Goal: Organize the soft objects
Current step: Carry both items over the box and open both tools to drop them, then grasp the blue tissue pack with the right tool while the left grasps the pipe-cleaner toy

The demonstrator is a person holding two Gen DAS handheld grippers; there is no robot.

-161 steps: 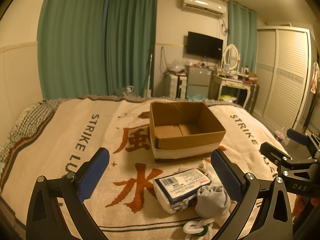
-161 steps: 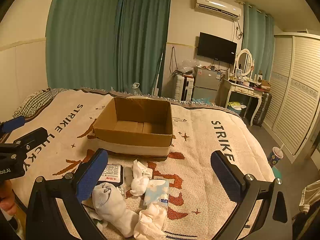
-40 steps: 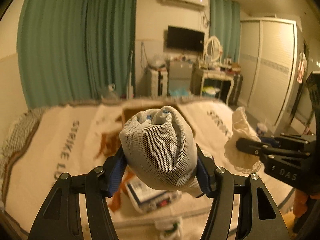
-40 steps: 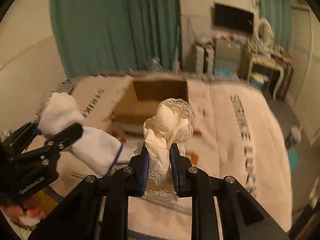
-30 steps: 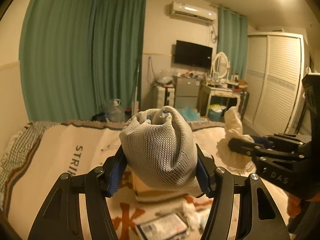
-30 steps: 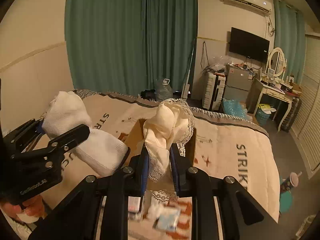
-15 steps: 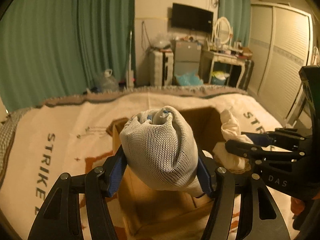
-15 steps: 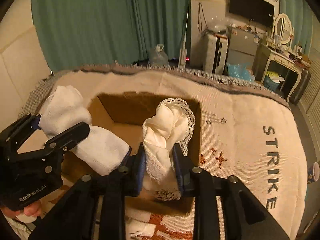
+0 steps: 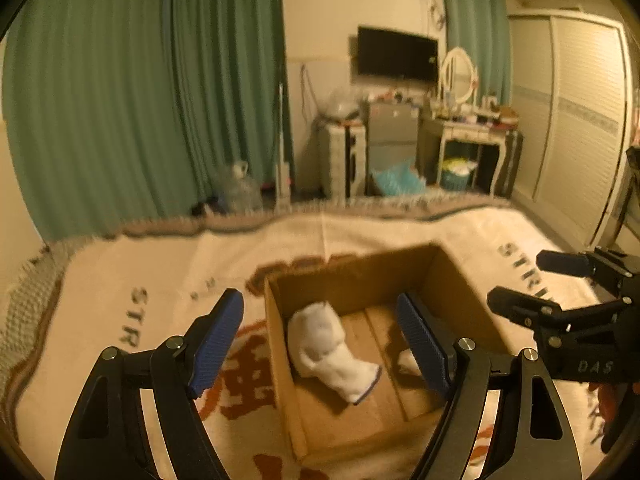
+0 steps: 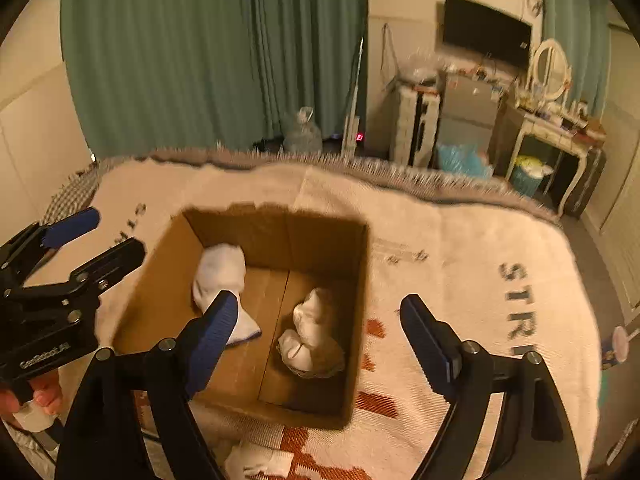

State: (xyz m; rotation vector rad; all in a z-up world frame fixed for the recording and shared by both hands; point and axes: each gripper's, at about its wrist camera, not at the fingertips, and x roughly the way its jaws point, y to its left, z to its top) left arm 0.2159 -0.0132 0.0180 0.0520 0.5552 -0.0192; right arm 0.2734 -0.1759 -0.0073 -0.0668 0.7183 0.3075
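Having just let go of their loads, the left gripper and right gripper are hovering spread and empty over the cardboard box, where the white sock and lace cloth are lying, leaving further soft items like the sock on the blanket awaiting collection.

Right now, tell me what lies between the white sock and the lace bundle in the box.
Only bare cardboard floor of the box separates the white sock and lace bundle, in the right wrist view.

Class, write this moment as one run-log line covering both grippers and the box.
left gripper: open, empty | right gripper: open, empty | brown cardboard box: holds white rolled sock and cream lace cloth | stage: both dropped
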